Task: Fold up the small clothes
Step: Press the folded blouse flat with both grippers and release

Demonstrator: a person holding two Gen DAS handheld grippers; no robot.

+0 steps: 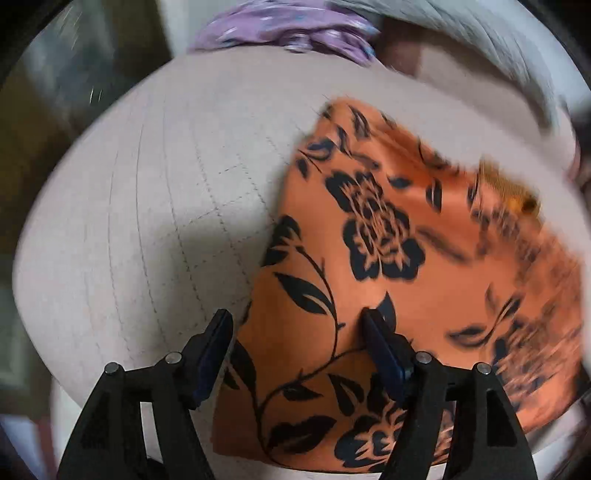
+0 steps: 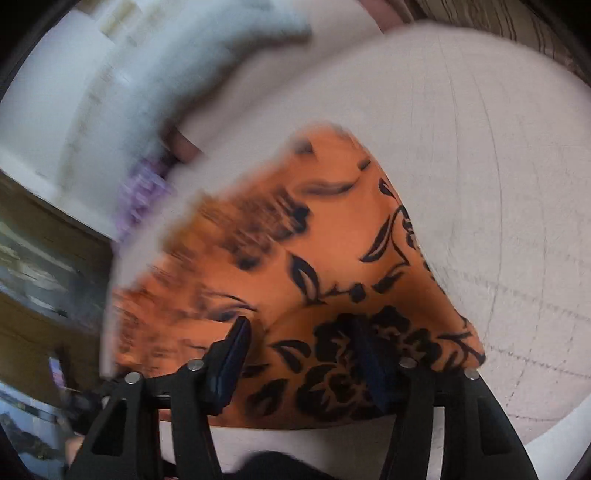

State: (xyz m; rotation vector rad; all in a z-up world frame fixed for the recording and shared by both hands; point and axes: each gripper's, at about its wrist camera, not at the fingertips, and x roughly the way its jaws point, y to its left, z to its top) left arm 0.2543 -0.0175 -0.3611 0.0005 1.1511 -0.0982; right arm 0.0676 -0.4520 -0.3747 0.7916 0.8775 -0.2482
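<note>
A pale quilted cushion (image 1: 147, 206) with stitched grid lines carries everything. An orange garment (image 1: 369, 258) with black flowers lies flat by its near edge. A purple patterned cloth (image 1: 288, 26) sits at the far edge. The left gripper (image 1: 299, 325) and right gripper (image 2: 299, 332) hover spread apart above the garment, gripping nothing.

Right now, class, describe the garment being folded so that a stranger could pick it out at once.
Start with the pale quilted surface filling the view. On it lies the orange cloth, flat below both open grippers. Its black flowers and vines set it apart from the crumpled purple garment at the far edge.
</note>
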